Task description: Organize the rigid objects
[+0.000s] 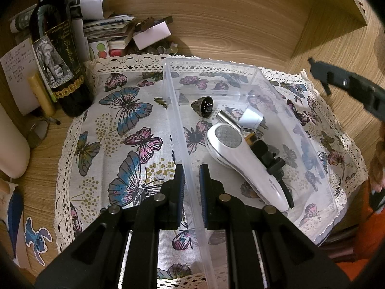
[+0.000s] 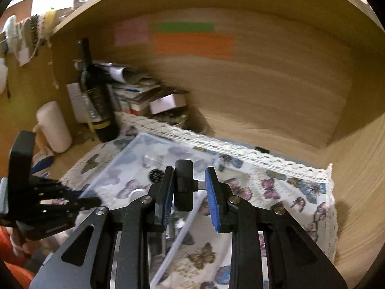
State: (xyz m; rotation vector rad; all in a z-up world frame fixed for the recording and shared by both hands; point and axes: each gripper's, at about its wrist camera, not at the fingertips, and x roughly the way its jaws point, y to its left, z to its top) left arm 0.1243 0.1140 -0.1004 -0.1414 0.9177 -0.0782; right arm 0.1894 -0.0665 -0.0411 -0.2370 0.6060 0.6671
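Note:
A clear plastic bin (image 1: 252, 72) stands on a butterfly cloth (image 1: 125, 125). In it lie a white lint shaver (image 1: 243, 159), a white cap (image 1: 250, 116), a dark metal funnel-shaped piece (image 1: 204, 106), a silver tube and black parts. My left gripper (image 1: 191, 178) is shut on the bin's left wall. My right gripper (image 2: 190, 187) holds a black phone-holder clamp (image 2: 184, 185) between its pads above the bin (image 2: 144, 149). The right gripper also shows at the right edge of the left wrist view (image 1: 346, 84). The left gripper shows at the left of the right wrist view (image 2: 79, 200).
A dark wine bottle (image 1: 57, 55) stands at the back left beside a stack of papers and small boxes (image 1: 113, 31). A cream cylinder (image 1: 12, 144) lies at the far left. Wooden shelf walls close the back and right.

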